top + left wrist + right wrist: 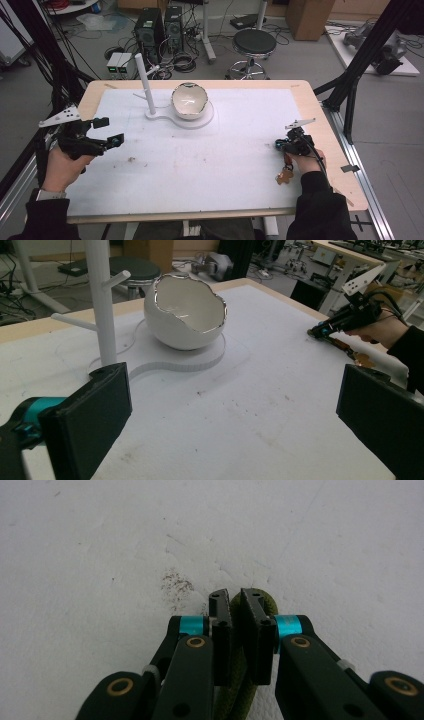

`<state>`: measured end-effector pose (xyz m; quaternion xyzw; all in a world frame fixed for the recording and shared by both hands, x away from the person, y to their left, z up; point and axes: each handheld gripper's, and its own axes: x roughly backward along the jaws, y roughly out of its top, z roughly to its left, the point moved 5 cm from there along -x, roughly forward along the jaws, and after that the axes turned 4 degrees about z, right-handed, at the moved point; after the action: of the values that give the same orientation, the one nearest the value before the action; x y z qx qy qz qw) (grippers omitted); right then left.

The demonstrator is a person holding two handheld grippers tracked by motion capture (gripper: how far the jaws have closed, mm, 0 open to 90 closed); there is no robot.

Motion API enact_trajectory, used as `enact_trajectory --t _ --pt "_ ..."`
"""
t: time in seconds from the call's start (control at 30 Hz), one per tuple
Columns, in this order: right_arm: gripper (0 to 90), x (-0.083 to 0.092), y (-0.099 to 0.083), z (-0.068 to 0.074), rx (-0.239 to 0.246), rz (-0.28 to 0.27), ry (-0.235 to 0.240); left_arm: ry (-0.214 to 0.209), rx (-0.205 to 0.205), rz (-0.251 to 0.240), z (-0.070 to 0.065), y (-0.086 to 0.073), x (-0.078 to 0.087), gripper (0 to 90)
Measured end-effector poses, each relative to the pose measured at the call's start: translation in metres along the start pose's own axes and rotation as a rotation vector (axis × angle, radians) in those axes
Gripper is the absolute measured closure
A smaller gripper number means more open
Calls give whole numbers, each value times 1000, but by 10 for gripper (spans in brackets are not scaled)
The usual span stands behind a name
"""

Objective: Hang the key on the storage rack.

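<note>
The right gripper [235,602] has its 2 fingers [220,630] pressed nearly together around an olive-green cord [267,602], whose loop curves out just past the tips and runs back beneath them, lying on the white worktop [100,555]. In the high view this gripper [278,146] sits low at the worktop's right side, with a small brown piece [285,176] lying just beside the hand; what that piece is cannot be told. The cord looks soft, light and limp, so it should sag and swing once lifted; a pinch across its thickness near the loop seems the surest hold. The left gripper [109,131] hovers at the left edge, fingers [92,417] spread wide and empty. Farther off, a white eggshell-shaped bowl [189,100] with a jagged silver rim rests on a white base beside an upright peg stand [144,82]; it looks fragile.
</note>
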<state>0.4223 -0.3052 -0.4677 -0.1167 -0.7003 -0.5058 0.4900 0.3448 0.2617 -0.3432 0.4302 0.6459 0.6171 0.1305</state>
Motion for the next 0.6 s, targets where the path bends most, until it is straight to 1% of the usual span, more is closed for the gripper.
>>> enact_trajectory --t 0.07,0.13,0.17,0.3,0.37,0.5,0.53,0.57,0.6 --pt "843 5 2 0 -12 -36 11 3 2 -2 0 0 0 17" --pt "844 17 8 -1 -22 -98 25 7 4 -5 1 0 0 17" --pt "844 26 12 0 -38 -149 40 6 4 -5 1 0 1 17" --pt "847 58 27 3 -42 -267 59 9 6 -6 2 -1 1 17" --pt "847 72 35 7 -25 -310 75 11 4 -7 2 -1 2 17" --pt "847 92 48 15 12 -357 86 13 6 -15 1 -1 5 17" --pt "848 98 52 17 16 -378 90 17 3 -17 2 0 7 17" --pt "847 108 56 19 16 -410 97 17 7 -20 2 0 7 17" --pt "848 113 58 20 21 -427 98 20 5 -21 3 -1 8 17"
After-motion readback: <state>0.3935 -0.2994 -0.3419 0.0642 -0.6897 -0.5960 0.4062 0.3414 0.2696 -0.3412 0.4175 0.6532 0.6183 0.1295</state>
